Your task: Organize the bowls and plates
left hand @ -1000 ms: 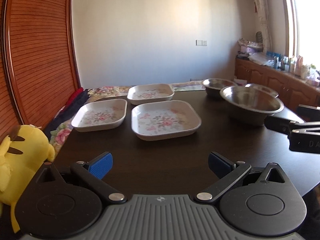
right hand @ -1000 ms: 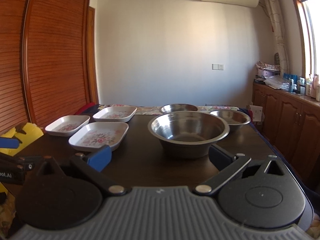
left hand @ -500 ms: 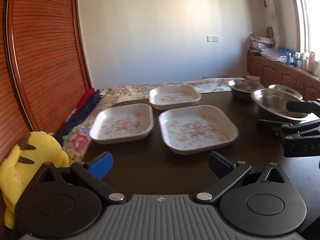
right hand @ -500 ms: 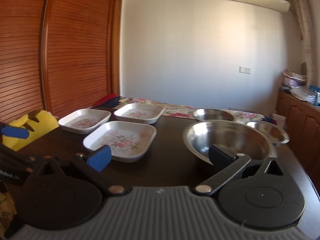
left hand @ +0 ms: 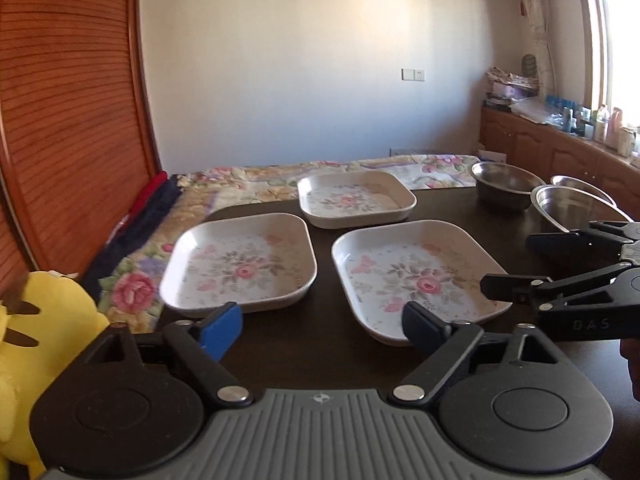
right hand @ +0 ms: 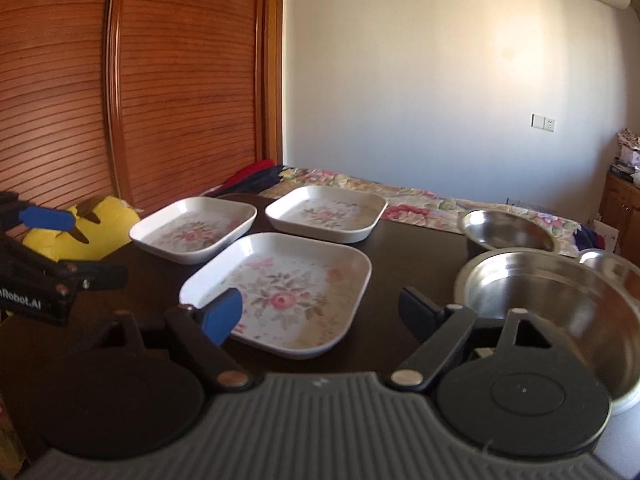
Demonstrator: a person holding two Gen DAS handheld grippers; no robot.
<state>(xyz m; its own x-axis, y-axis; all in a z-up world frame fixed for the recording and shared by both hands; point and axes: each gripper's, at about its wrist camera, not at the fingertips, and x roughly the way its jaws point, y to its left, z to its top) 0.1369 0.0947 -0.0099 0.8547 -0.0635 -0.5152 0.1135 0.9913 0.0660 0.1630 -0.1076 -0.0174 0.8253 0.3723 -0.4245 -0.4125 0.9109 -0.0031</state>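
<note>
Apparently barely begun: three floral plates (left hand: 416,280) and three steel bowls (right hand: 560,304) lie unstacked on the table (left hand: 320,344), while left tongs (left hand: 320,328) and right tongs (right hand: 320,312), both closing, grip nothing.

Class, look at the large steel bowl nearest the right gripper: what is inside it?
Nothing shows inside the large steel bowl: only bare shiny metal. Its near inner wall and part of its floor are hidden behind the gripper's body, so that part cannot be checked.
</note>
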